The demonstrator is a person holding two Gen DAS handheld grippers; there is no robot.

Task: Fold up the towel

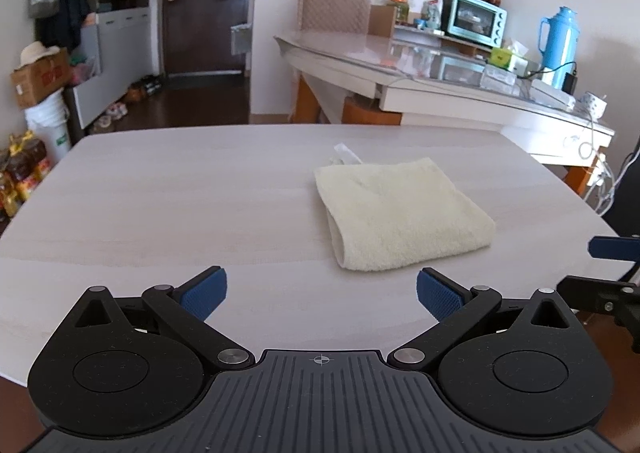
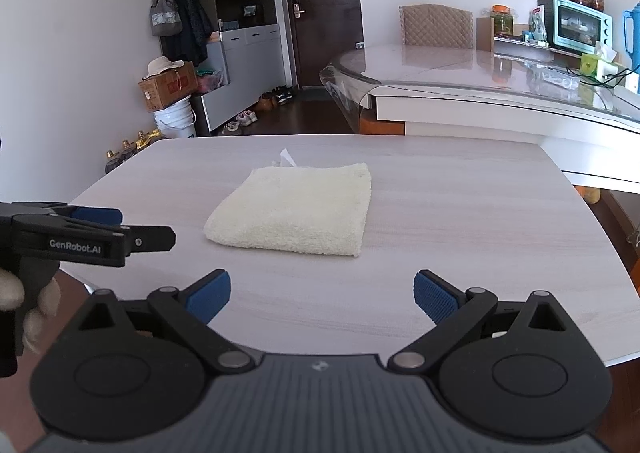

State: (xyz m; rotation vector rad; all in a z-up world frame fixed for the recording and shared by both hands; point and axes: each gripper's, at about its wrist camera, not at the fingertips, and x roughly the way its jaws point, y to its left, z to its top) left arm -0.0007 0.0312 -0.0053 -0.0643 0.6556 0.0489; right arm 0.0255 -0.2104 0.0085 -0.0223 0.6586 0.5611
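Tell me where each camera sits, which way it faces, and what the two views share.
Left wrist: on the left gripper, low over the table, facing forward at the folded towel ahead to its right; the right gripper shows at the right edge.
Right wrist: on the right gripper, facing the towel; the left gripper and a gloved hand show left.
Shared: towel, table, toaster oven, both grippers open.
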